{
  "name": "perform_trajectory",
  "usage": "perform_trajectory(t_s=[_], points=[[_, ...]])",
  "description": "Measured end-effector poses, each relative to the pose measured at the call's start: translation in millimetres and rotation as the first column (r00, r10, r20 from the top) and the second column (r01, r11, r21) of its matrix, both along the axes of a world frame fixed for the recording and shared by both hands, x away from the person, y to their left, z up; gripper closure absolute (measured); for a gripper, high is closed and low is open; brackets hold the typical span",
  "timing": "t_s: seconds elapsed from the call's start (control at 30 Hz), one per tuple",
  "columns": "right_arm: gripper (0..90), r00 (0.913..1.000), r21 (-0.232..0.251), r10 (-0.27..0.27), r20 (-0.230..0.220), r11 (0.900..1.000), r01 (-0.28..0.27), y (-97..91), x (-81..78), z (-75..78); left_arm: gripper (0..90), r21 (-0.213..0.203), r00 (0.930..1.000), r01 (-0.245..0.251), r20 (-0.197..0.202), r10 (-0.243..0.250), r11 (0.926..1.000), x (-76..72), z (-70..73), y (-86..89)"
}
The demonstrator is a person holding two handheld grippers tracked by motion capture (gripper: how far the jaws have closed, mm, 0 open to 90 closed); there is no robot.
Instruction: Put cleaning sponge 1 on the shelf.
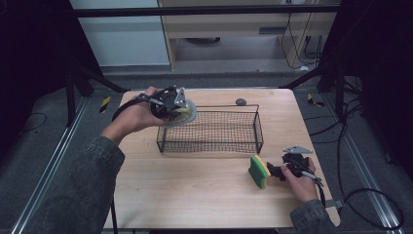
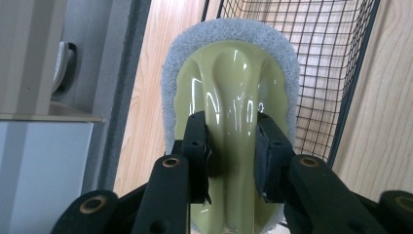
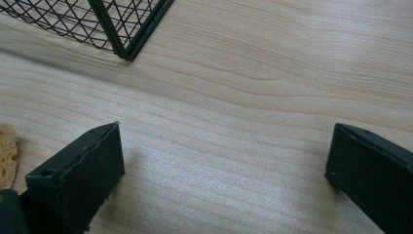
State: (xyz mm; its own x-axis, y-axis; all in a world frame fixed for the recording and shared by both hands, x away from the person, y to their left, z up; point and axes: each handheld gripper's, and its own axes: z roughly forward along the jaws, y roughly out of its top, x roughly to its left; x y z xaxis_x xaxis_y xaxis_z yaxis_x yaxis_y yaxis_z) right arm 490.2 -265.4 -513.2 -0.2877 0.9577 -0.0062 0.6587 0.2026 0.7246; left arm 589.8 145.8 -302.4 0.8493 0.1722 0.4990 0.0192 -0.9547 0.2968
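Observation:
A scrubbing pad [image 2: 234,73] with a glossy yellow-green handle and a white fibrous rim sits between the jaws of my left gripper [image 2: 232,131], which are shut on the handle's ridge. In the high view the left gripper [image 1: 173,109] holds the pad [image 1: 187,116] above the far left corner of a black wire basket [image 1: 209,141]. At the table's right front, my right gripper [image 1: 275,170] rests low and open, with bare wood between its jaws [image 3: 224,151]. A green and yellow sponge [image 1: 258,171] stands on edge just left of it, and the sponge [image 3: 6,153] lies outside the jaw.
The basket's mesh wall [image 2: 331,58] rises close to the right of the pad. A small dark round object [image 1: 240,102] lies by the far edge of the wooden table [image 1: 195,195]. Cables and dark frame legs surround the table on the floor.

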Motion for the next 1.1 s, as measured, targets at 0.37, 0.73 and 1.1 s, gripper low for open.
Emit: perform_trajectory(t_s=[0.37,0.73,1.1], points=[[0.7,1.0000,-0.002,-0.002,-0.002,1.0000,0.002,0.1,0.1,0.1,70.1,0.027,0.9996,0.020,-0.019,-0.020,0.9994,3.0,-16.1,-6.4],[0.7,1.0000,-0.002,-0.002,-0.002,1.0000,0.002,0.1,0.0,0.1,70.1,0.047,0.9991,0.027,-0.035,-0.025,0.9985,11.9,-27.6,-9.2],[0.7,1.0000,-0.001,-0.001,-0.001,1.0000,0.001,0.1,-0.1,0.1,70.2,0.075,0.9973,0.038,-0.065,-0.033,0.9964,15.3,-42.2,-8.8]])
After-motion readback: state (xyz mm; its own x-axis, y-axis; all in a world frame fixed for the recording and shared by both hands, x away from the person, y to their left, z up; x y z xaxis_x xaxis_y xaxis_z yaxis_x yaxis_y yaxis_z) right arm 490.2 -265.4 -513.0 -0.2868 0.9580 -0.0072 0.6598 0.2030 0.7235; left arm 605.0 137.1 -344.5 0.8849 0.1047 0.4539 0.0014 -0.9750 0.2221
